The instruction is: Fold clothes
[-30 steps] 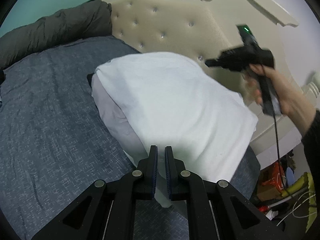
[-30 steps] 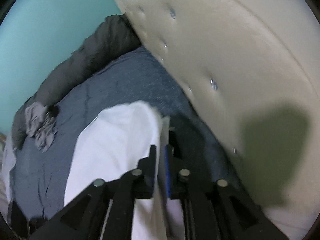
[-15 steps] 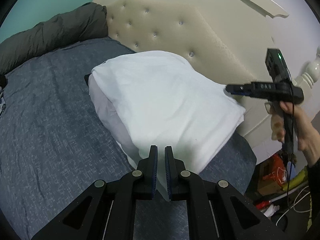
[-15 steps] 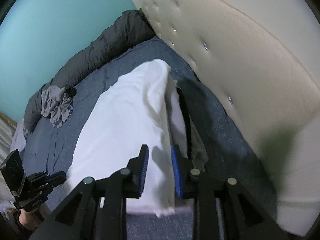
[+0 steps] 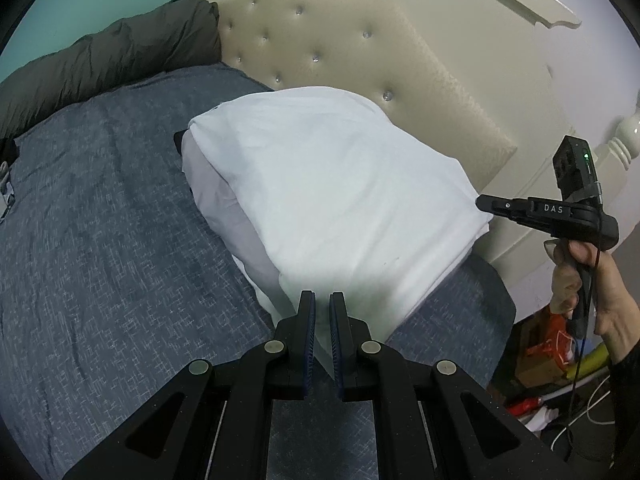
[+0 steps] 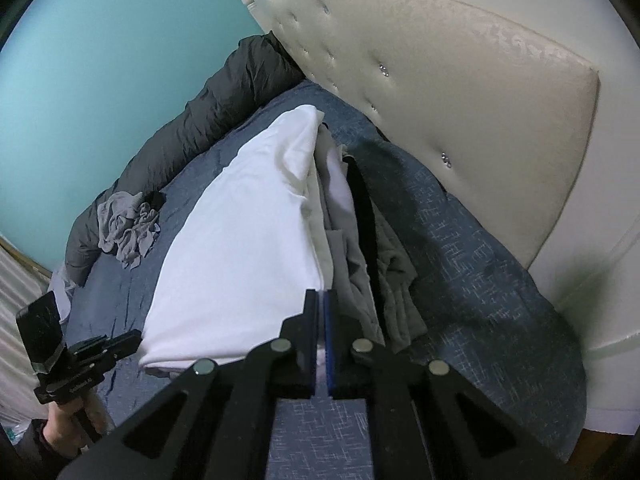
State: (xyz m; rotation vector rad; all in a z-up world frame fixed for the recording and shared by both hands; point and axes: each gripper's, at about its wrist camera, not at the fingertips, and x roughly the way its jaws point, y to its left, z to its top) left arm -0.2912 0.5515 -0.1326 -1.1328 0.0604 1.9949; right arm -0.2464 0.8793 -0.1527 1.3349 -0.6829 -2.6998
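A folded white garment [image 5: 332,184] lies on top of a stack of folded clothes on the blue bed cover [image 5: 100,240], near the headboard. It also shows in the right wrist view [image 6: 240,248], with grey and dark clothes [image 6: 360,248] beside it. My left gripper [image 5: 322,300] is at the garment's near edge, jaws almost shut with a narrow gap and white cloth showing in it. My right gripper [image 6: 321,296] is shut at the garment's near right corner. The right gripper also shows in the left wrist view [image 5: 486,202], just off the garment's right edge.
A cream tufted headboard [image 5: 360,52] stands behind the stack. A dark duvet [image 5: 100,64] lies along the teal wall. A crumpled grey garment [image 6: 128,224] lies at the far end of the bed. Clutter [image 5: 552,344] sits on the floor beside the bed.
The white garment has come down flat on the stack. My right gripper let go of its corner, drew back to the garment's edge and has shut again. My left gripper stays at the near edge.
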